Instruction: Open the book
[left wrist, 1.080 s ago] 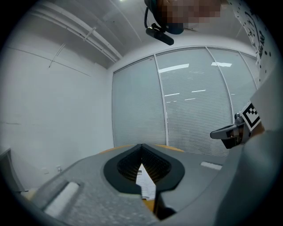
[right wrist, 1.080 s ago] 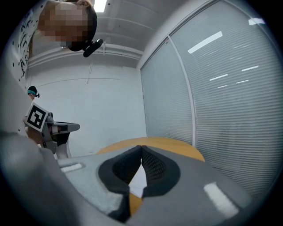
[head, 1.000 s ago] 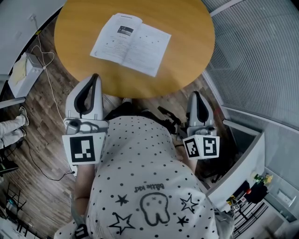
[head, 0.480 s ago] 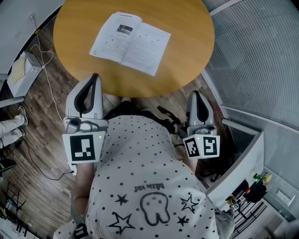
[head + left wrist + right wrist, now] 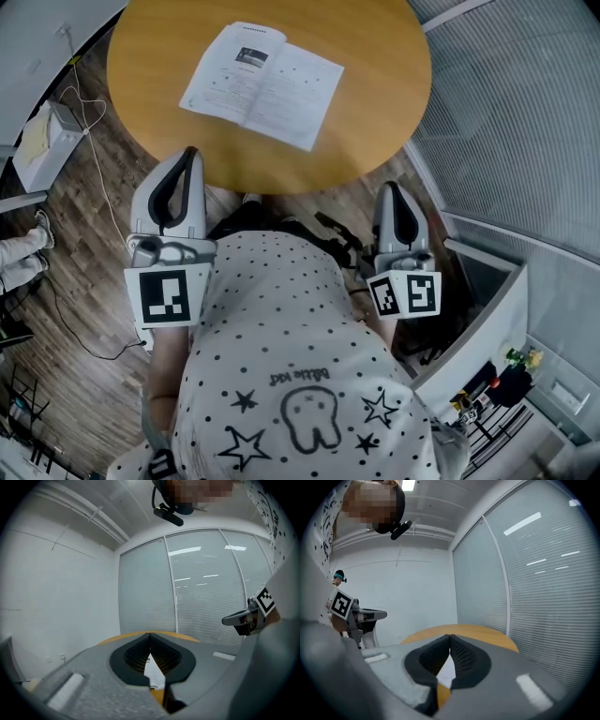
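Observation:
The book (image 5: 263, 84) lies open and flat on the round wooden table (image 5: 375, 112), its white printed pages facing up. My left gripper (image 5: 190, 154) is held at the table's near edge, left of my body, shut with nothing in it. My right gripper (image 5: 390, 188) sits lower right, just short of the table's rim, also shut and holding nothing. In the left gripper view the jaws (image 5: 149, 637) meet at their tips, and a strip of the book (image 5: 155, 673) shows through the gap behind them. The right gripper view shows the same: tips (image 5: 449, 637) together, book page (image 5: 447, 673) beyond.
A white box (image 5: 41, 146) and loose cables (image 5: 94, 178) lie on the wooden floor at the left, near another person's foot (image 5: 22, 249). A blinds-covered glass partition (image 5: 525, 112) runs along the right. A grey cabinet (image 5: 487, 328) stands at lower right.

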